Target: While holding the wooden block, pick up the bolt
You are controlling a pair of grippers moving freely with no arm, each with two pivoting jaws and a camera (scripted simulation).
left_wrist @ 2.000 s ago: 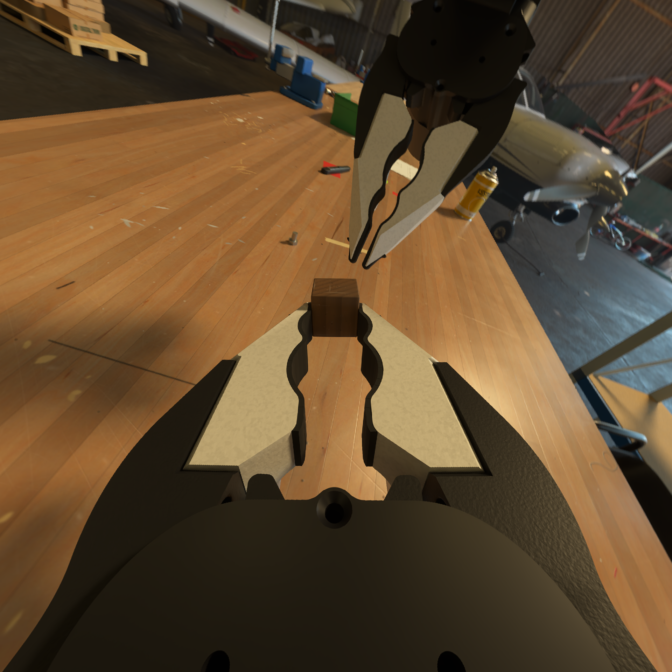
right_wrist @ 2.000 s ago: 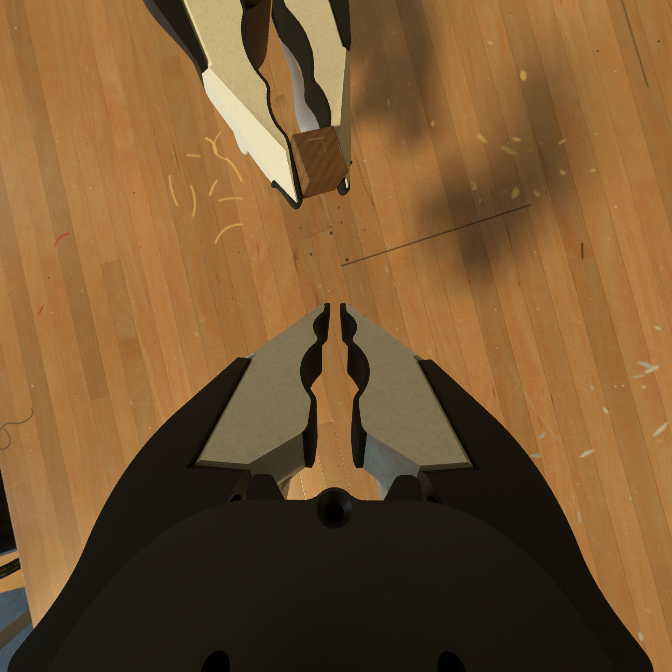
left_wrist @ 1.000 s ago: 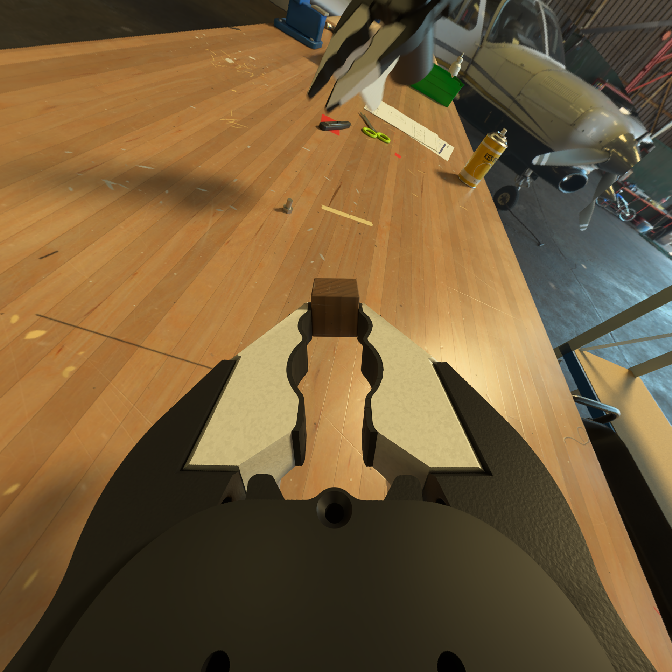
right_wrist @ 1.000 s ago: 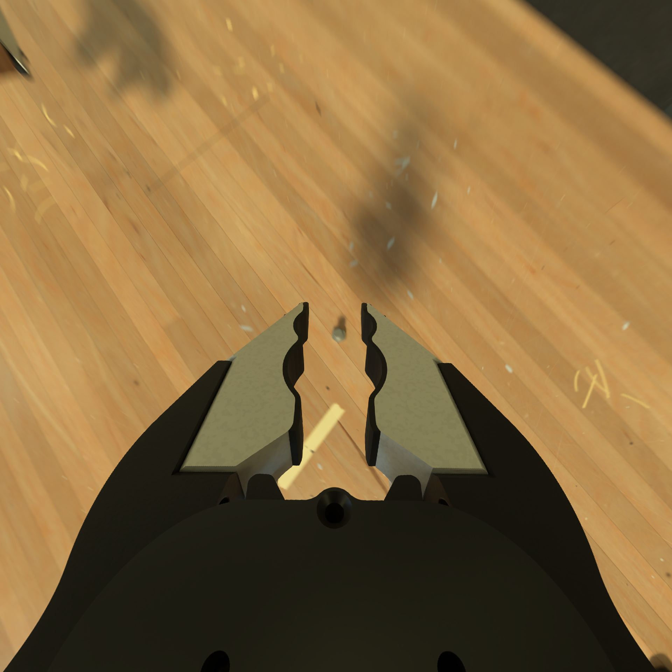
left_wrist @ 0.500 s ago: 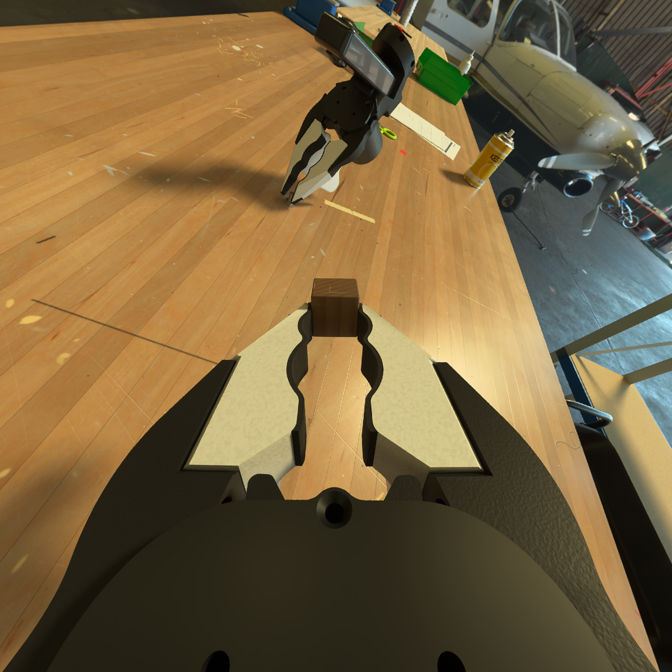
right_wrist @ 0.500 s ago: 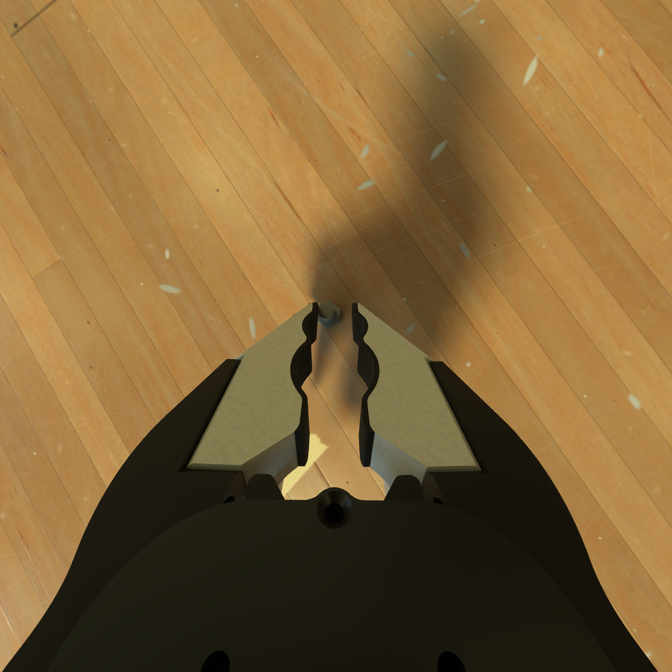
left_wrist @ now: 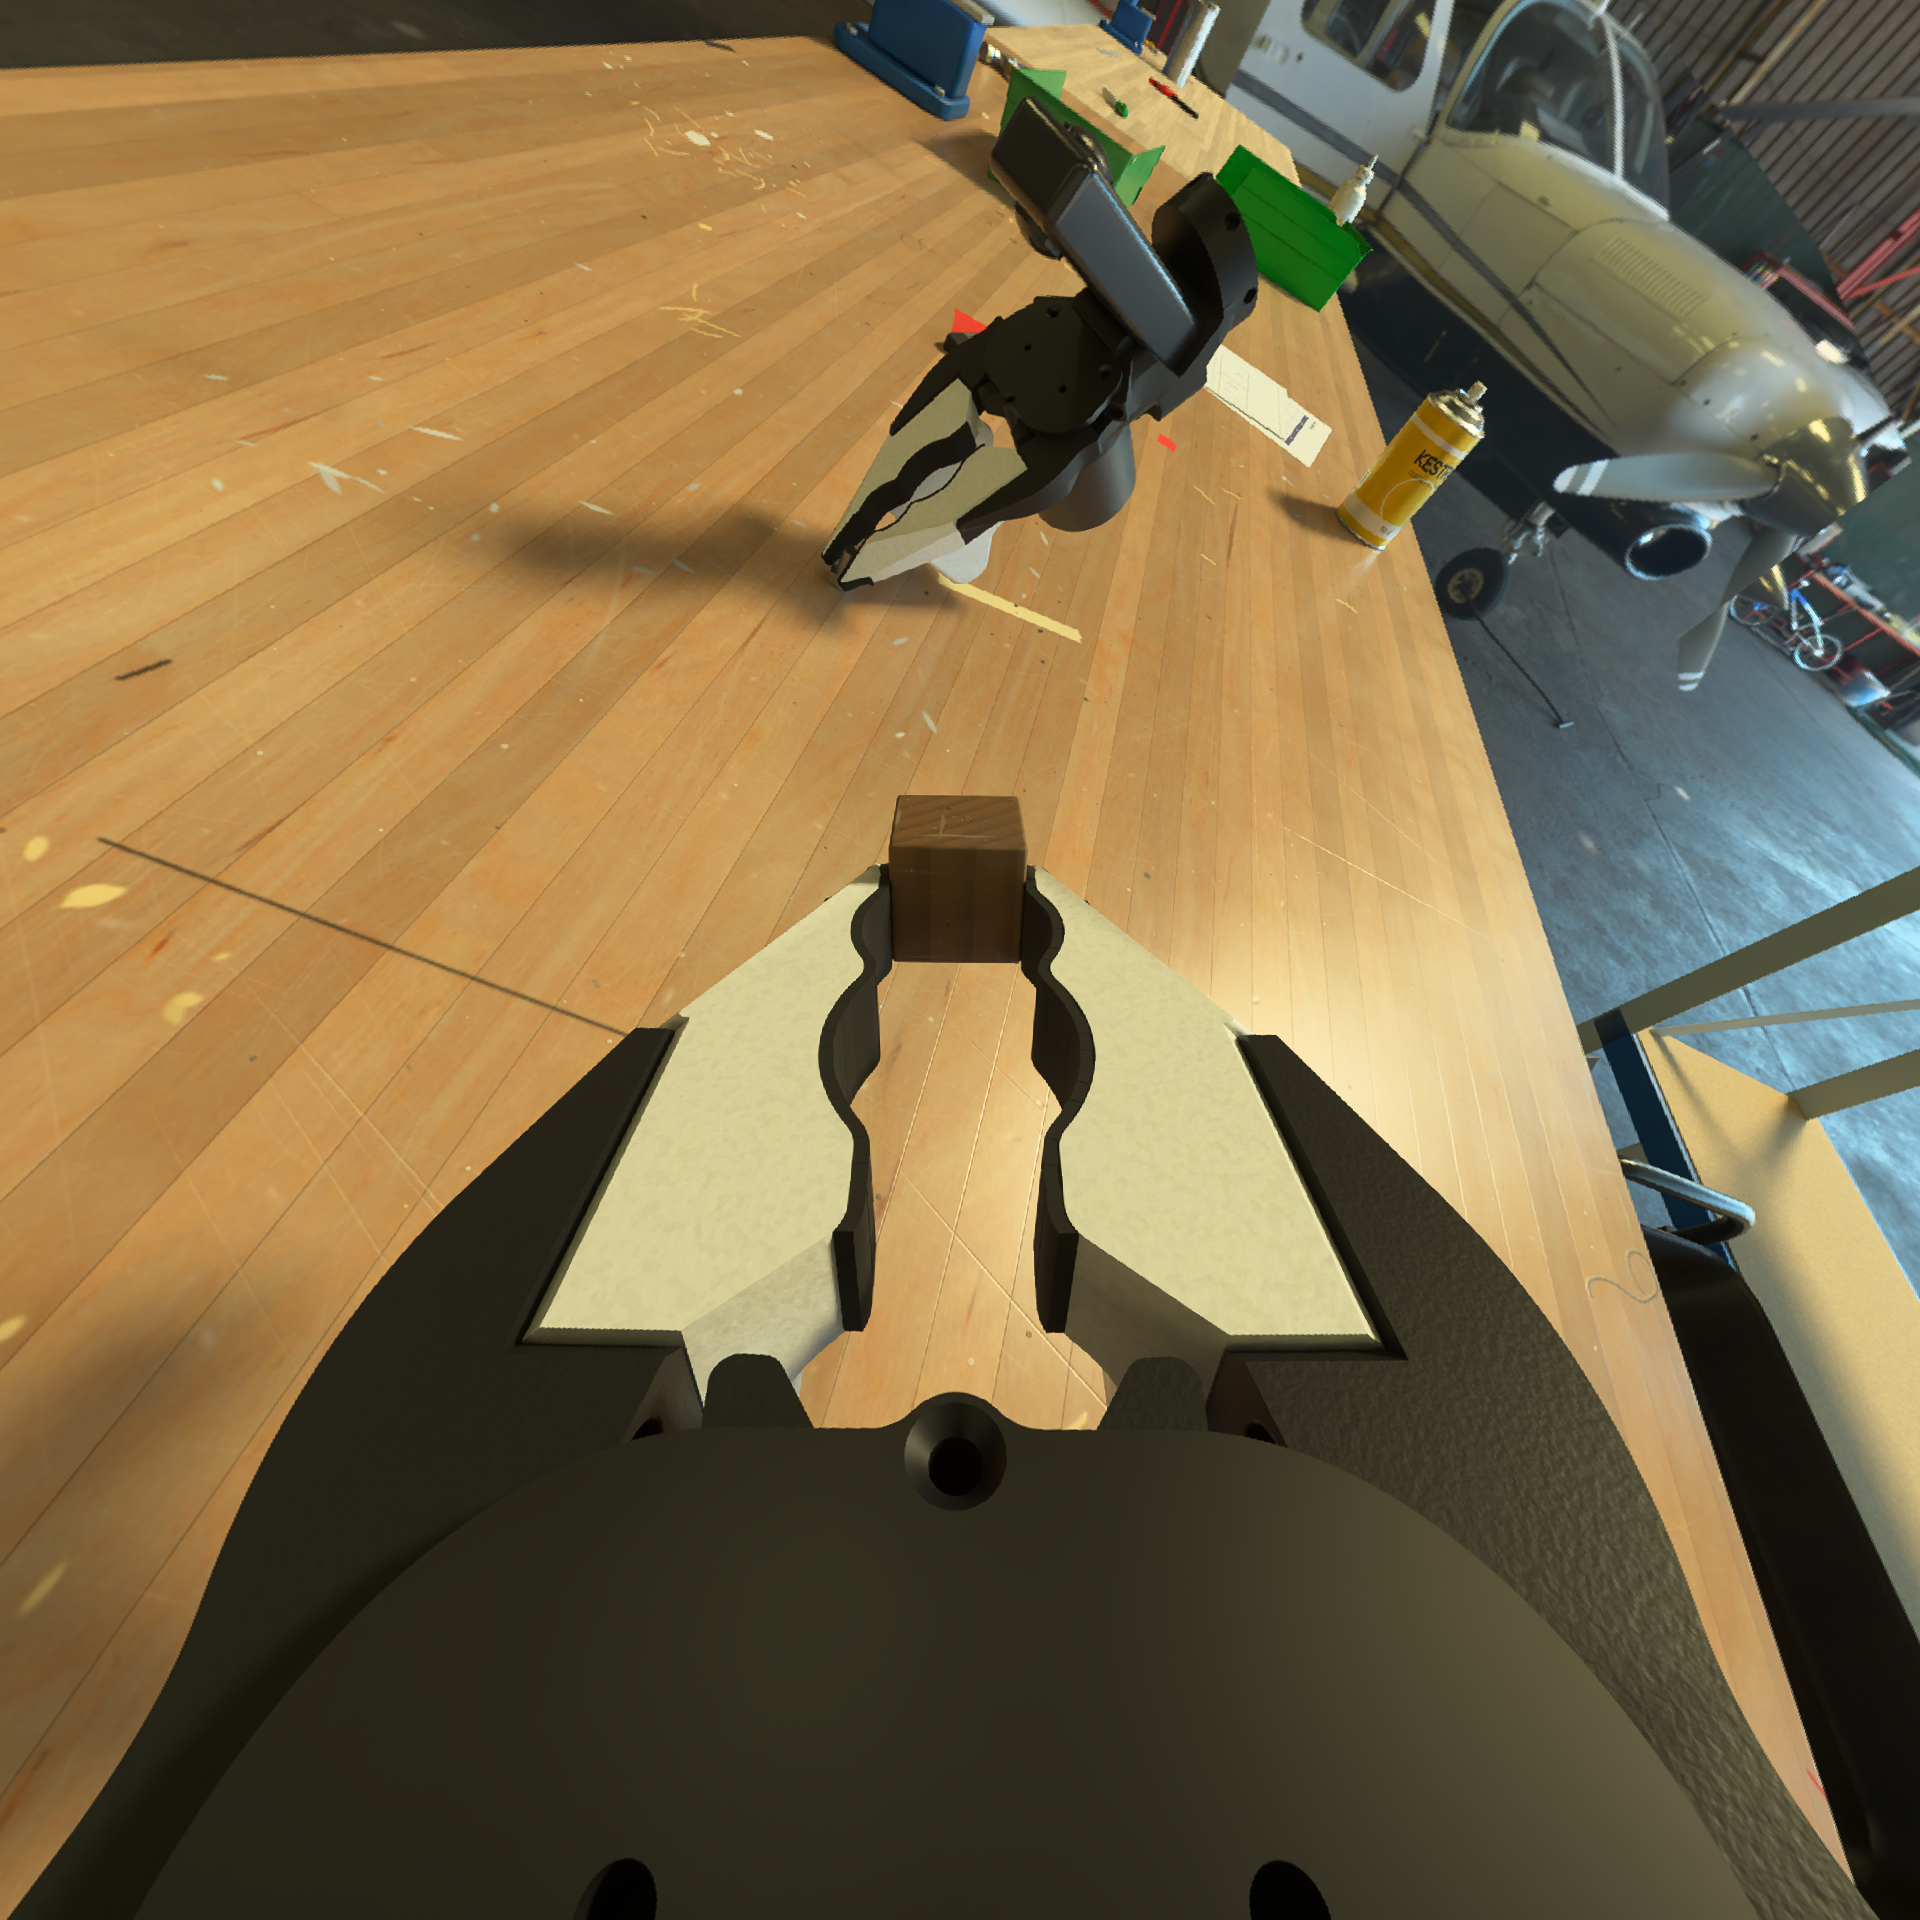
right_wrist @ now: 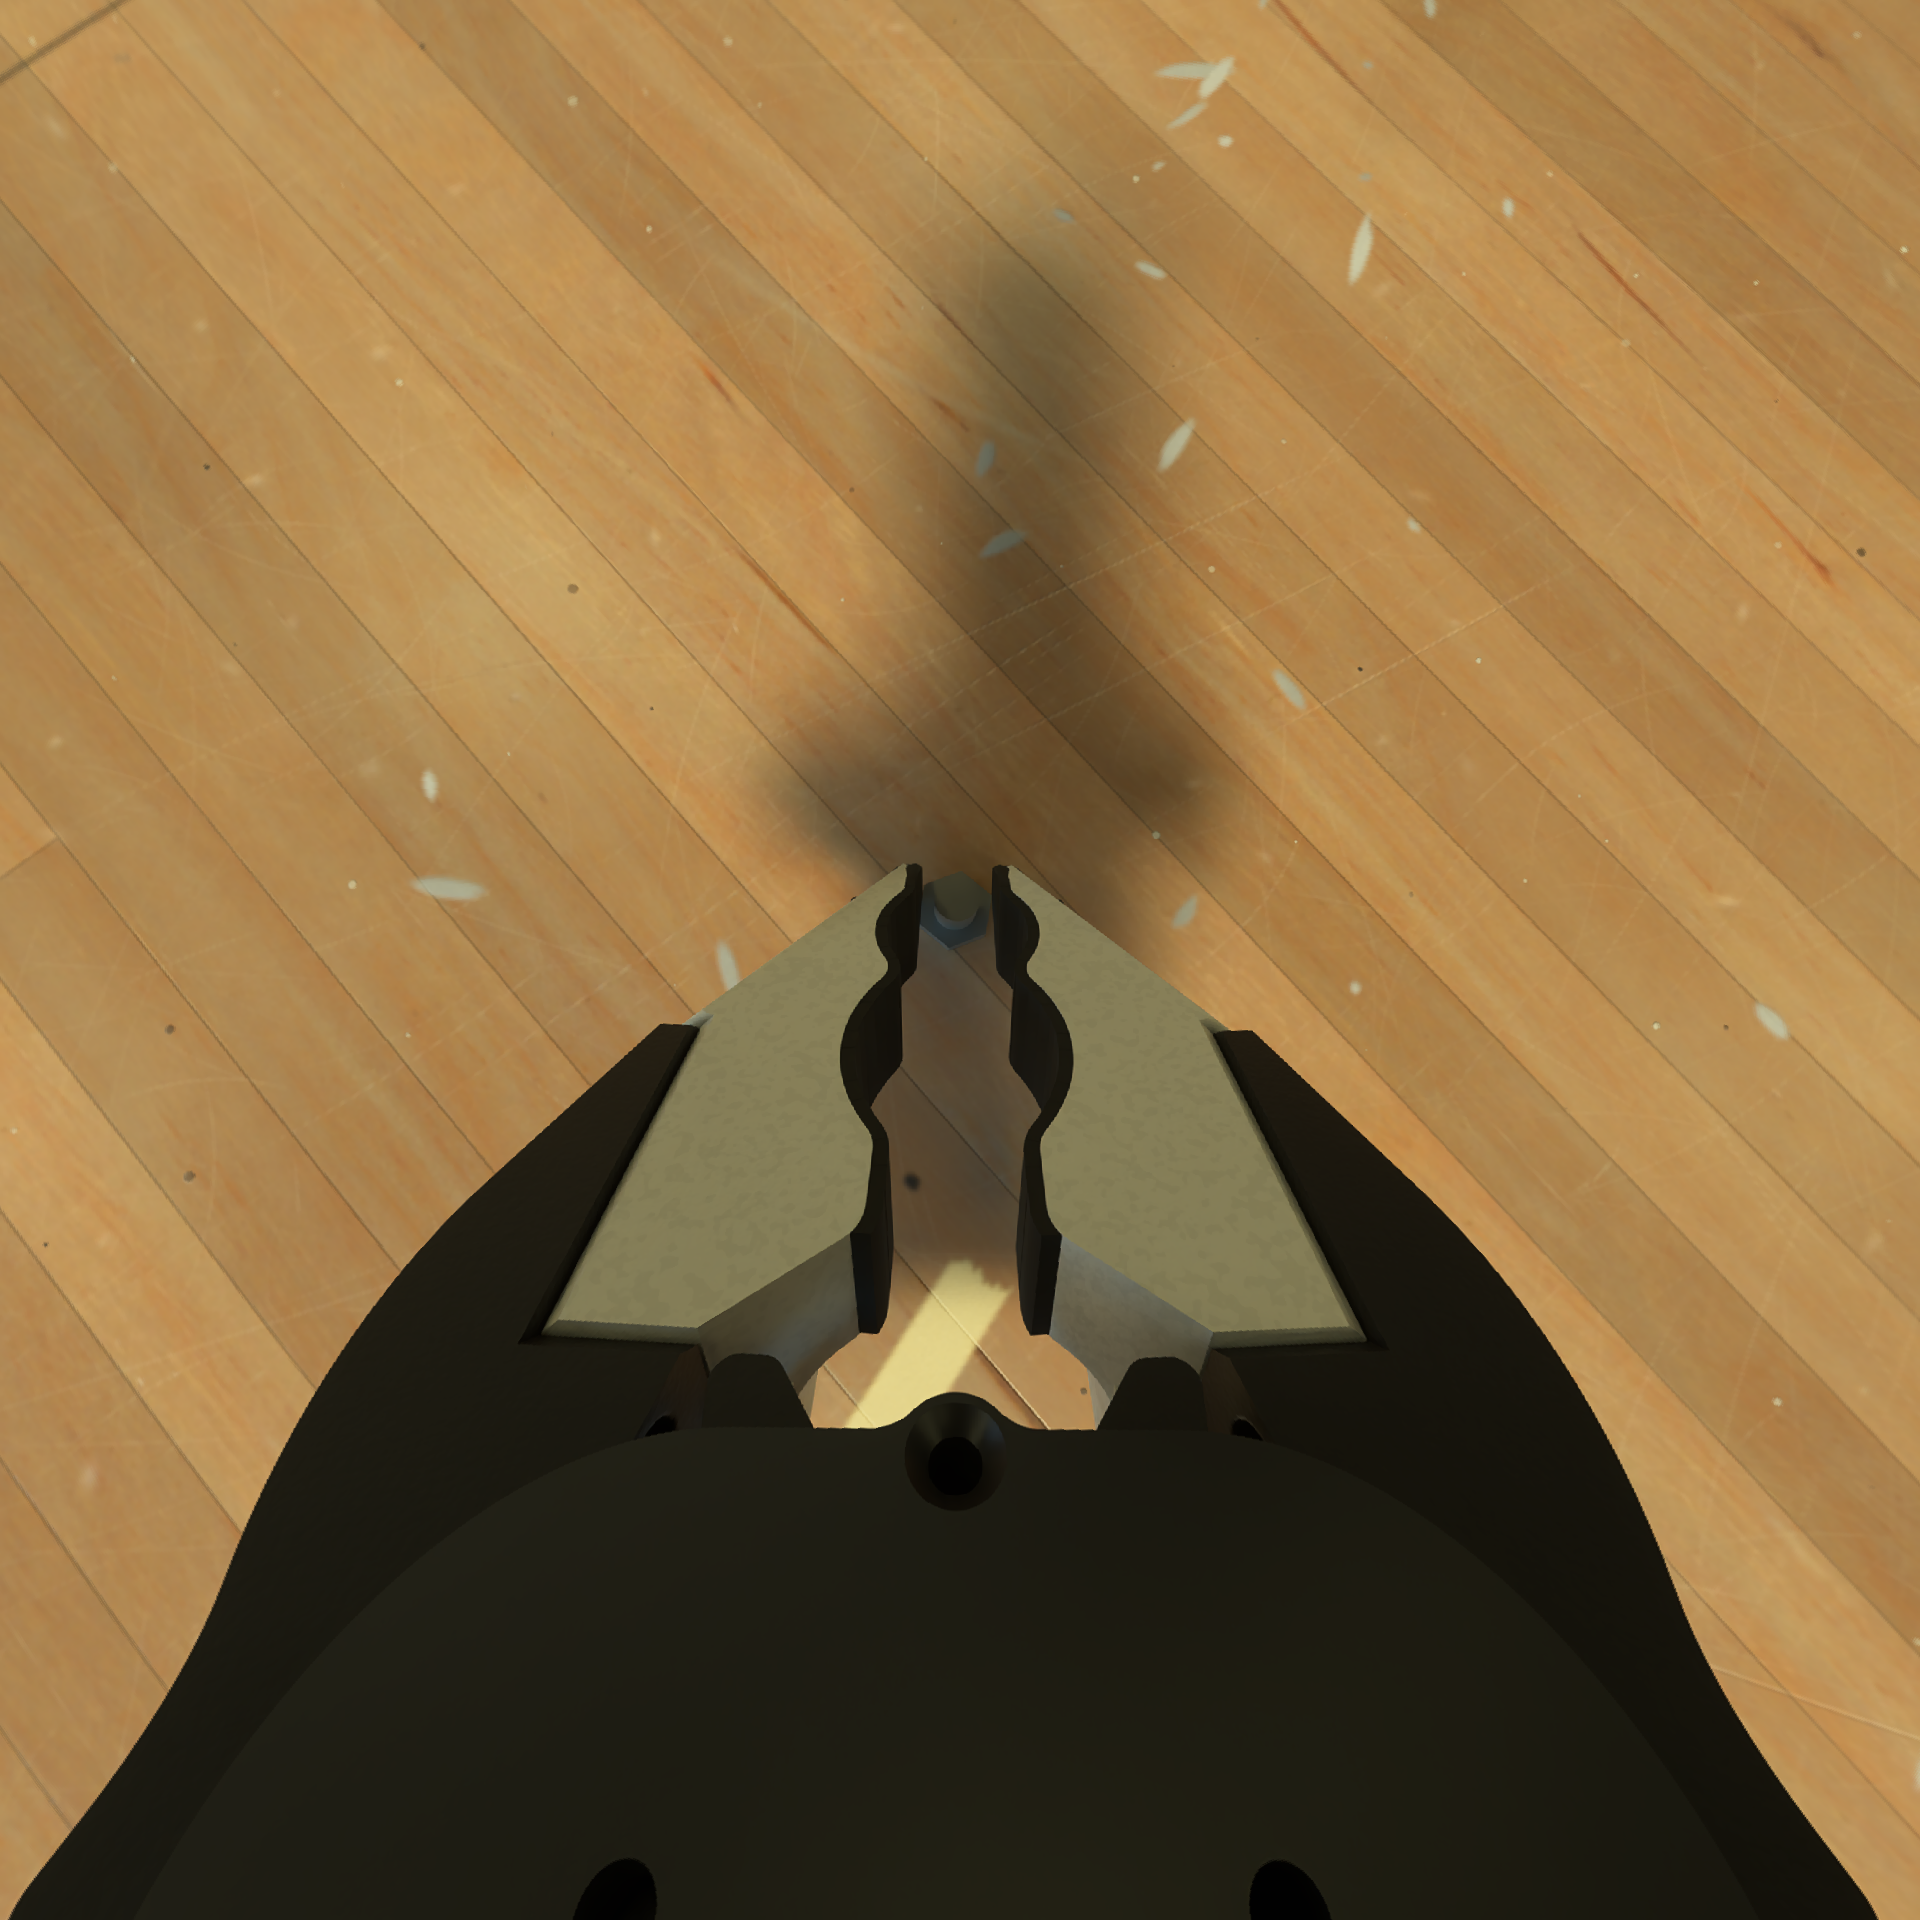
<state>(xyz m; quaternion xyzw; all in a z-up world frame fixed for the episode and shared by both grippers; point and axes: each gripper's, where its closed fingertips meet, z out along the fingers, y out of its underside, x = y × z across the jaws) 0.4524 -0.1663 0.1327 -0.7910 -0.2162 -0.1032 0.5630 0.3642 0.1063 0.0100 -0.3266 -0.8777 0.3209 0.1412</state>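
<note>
The small dark brown wooden block is clenched at the tips of the left gripper, held above the near part of the pale planked tabletop. Farther off, the small grey steel bolt stands on the tabletop between the fingers of the right gripper, which are nearly closed around it, though firm contact cannot be told. The squeeze is best finished evenly on the bolt before any lift, with the block kept level.

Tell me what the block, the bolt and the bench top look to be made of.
Block, held in the left claw: dark brown wood, matte, with faint grain lines. Bolt, between the right claw's tips: probably steel, pale grey with a dull sheen. Bench top: light wooden planks, with visible seams, scratches and scattered shavings.
</note>
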